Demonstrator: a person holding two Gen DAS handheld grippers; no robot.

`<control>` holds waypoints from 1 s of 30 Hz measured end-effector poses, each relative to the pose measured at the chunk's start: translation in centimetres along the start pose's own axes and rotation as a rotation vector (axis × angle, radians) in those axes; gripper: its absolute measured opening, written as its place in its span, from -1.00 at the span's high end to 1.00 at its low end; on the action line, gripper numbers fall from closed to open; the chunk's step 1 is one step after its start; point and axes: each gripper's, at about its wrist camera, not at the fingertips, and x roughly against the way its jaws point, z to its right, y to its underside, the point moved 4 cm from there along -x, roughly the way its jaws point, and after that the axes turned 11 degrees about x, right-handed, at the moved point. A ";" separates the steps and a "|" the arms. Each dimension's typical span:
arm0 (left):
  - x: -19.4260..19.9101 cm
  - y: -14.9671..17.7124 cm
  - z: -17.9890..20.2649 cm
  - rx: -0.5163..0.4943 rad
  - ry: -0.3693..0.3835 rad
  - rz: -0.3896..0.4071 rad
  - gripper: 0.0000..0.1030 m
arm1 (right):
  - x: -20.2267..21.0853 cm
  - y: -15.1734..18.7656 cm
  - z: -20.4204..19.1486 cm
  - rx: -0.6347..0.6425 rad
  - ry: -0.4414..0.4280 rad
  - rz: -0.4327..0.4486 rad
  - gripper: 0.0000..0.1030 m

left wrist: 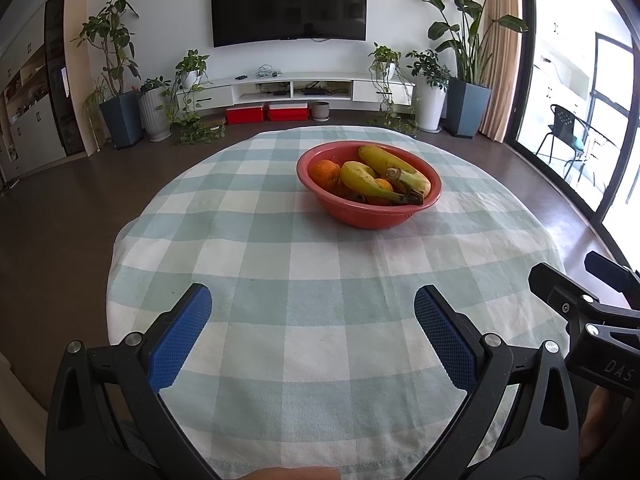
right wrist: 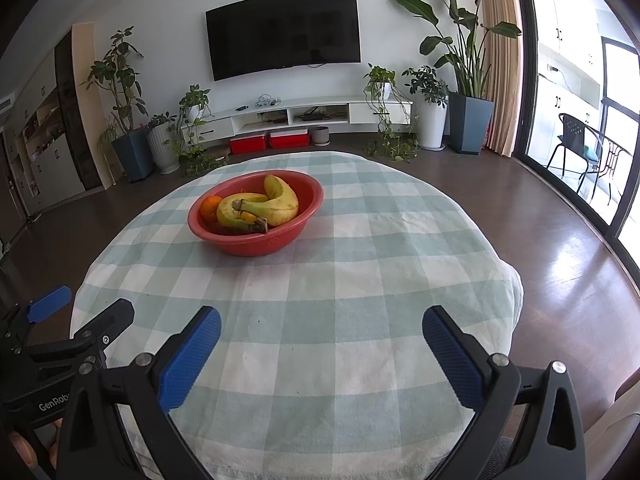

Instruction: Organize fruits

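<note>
A red bowl [left wrist: 370,214] stands on the far half of the checked table. It holds two yellow bananas [left wrist: 394,170] and oranges [left wrist: 325,173]. In the right wrist view the bowl [right wrist: 256,240] sits at the far left with the bananas [right wrist: 276,204] and an orange [right wrist: 210,205] in it. My left gripper [left wrist: 313,304] is open and empty over the near part of the table. My right gripper [right wrist: 322,326] is open and empty, also near the front edge. Each gripper shows at the side of the other's view.
The round table carries a green and white checked cloth [left wrist: 280,264]. Dark floor surrounds it. A TV unit [left wrist: 304,88], red boxes [left wrist: 266,113] and potted plants [left wrist: 120,116] stand along the far wall. Glass doors are on the right.
</note>
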 end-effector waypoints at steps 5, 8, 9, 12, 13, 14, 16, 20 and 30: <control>0.0 0.1 0.2 0.000 -0.001 0.001 -0.99 | 0.0 0.0 -0.1 0.000 0.000 -0.001 -1.00; 0.0 0.1 0.1 0.000 0.000 0.000 -0.99 | 0.0 0.0 -0.1 0.000 -0.001 -0.002 -1.00; 0.0 0.1 0.2 0.000 -0.002 0.000 -0.99 | 0.0 0.1 -0.1 0.000 -0.001 -0.003 -1.00; 0.0 0.0 0.0 0.000 -0.001 0.000 -0.99 | 0.0 0.1 -0.1 0.000 -0.002 -0.003 -1.00; 0.0 0.0 0.1 0.000 0.000 0.000 -1.00 | 0.1 0.0 -0.1 0.000 -0.001 -0.003 -1.00; 0.0 0.0 0.1 0.000 -0.001 0.000 -1.00 | 0.1 0.0 -0.1 0.000 -0.001 -0.003 -1.00; 0.0 0.0 0.0 0.000 -0.001 0.001 -1.00 | 0.1 0.0 -0.1 0.000 -0.002 -0.003 -1.00; 0.0 0.0 0.0 0.001 -0.001 0.000 -1.00 | 0.1 0.0 -0.1 -0.001 -0.002 -0.003 -1.00; 0.0 0.0 0.1 0.000 -0.001 0.000 -1.00 | 0.2 -0.1 0.0 -0.001 -0.001 -0.004 -1.00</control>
